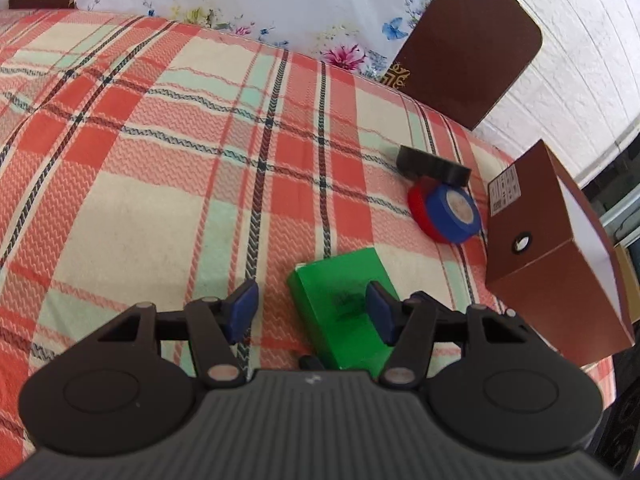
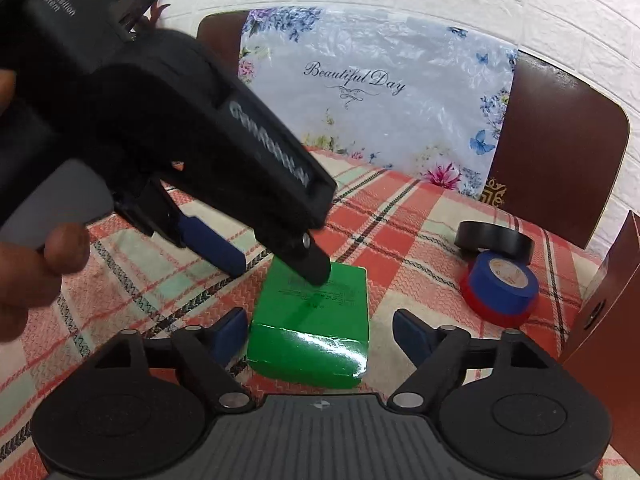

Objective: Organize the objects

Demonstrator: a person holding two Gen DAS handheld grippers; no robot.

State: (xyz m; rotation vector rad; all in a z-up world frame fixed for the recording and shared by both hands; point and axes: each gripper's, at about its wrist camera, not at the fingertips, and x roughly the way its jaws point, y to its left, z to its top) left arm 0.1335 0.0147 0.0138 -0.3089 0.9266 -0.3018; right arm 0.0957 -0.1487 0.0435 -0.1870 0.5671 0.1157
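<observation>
A green box point(image 1: 344, 312) lies flat on the plaid bedcover point(image 1: 160, 160). My left gripper point(image 1: 312, 312) is open above it, its right finger over the box's top; it shows in the right wrist view point(image 2: 276, 256) reaching in from the upper left. My right gripper point(image 2: 320, 332) is open with the green box point(image 2: 312, 320) between its fingers. A blue tape roll point(image 2: 504, 280) rests on a red roll point(image 2: 492, 308), with a black roll point(image 2: 496, 240) behind. The same rolls lie to the right in the left wrist view: blue point(image 1: 452, 212), red point(image 1: 418, 204), black point(image 1: 432, 164).
A brown cardboard box point(image 1: 552, 248) stands at the bed's right edge. A brown headboard point(image 2: 560, 144) and a floral plastic-wrapped pillow point(image 2: 380, 92) stand at the back against a white wall. The bedcover spreads bare to the left.
</observation>
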